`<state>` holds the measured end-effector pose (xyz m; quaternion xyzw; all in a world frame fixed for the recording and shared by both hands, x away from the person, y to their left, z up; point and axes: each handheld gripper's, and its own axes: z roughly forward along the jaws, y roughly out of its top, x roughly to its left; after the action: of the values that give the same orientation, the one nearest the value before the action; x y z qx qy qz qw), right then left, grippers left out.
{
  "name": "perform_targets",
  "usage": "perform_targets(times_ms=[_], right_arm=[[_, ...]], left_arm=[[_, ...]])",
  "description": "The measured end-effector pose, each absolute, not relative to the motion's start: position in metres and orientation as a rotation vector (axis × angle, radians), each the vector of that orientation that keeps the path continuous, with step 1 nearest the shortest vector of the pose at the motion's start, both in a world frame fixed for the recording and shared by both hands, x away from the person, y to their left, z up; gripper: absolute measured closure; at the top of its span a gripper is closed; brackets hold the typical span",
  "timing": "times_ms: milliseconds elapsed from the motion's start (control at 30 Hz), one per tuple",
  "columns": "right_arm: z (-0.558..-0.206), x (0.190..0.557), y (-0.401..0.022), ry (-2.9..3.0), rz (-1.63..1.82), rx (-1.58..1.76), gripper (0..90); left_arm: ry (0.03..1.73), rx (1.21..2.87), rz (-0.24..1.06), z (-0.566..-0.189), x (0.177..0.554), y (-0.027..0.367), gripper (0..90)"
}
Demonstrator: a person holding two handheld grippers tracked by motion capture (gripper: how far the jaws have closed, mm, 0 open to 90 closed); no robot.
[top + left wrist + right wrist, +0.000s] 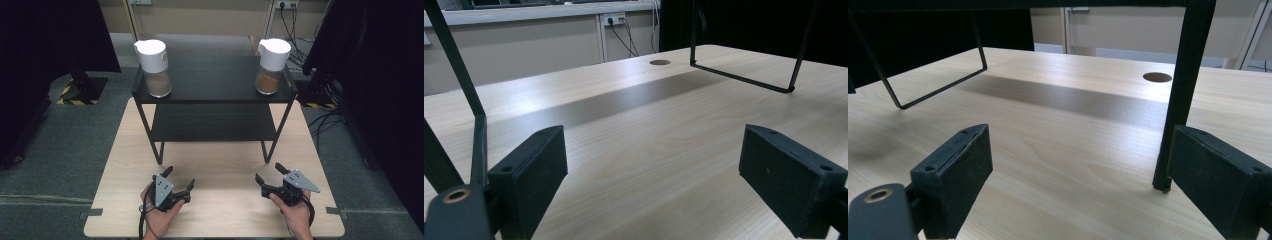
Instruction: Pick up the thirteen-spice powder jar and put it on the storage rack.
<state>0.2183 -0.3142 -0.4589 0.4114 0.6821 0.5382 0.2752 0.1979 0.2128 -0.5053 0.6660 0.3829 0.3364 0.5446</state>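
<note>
- Left gripper [178,179]: held low over the near part of the table, jaws spread wide and holding nothing. In the left gripper view the two black pads [531,170] stand well apart with bare wood between them, a posture that suits waiting or lining up, not gripping.
- Right gripper [270,176]: the mirror of the left, also low over the near edge, jaws spread and empty. Its pads [955,172] frame bare tabletop, and a leg of the rack [1180,95] rises just ahead of the right-hand pad.
- Hands [162,217]: each grasps its tool from behind, forearms coming in from the near edge, so both tools point forward at the rack.
- Table [220,210]: pale wood, bare between the grippers and the rack; a round cable hole [660,62] lies farther back.
- Rack [212,95]: a black two-level stand on thin wire legs at the far half of the table, raising its load above the work surface.
- Left jar [154,67] and right jar [271,65]: glass jars with white pouring lids, part filled with brown powder, upright at opposite ends of the top shelf, well apart from both grippers. Each stands roughly in line with the gripper on its own side, which probably lets each hand reach for its own jar.
</note>
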Motion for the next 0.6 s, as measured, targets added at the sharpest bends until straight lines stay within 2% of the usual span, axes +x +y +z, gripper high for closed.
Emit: perform_targets(times_ms=[600], right_arm=[[-0.4668, 0.2138, -0.3205, 1.826, 1.421, 1.133, 11.1]], left_arm=[[0.907, 1.581, 0.799, -0.5053, 0.1978, 0.2128, 11.4]])
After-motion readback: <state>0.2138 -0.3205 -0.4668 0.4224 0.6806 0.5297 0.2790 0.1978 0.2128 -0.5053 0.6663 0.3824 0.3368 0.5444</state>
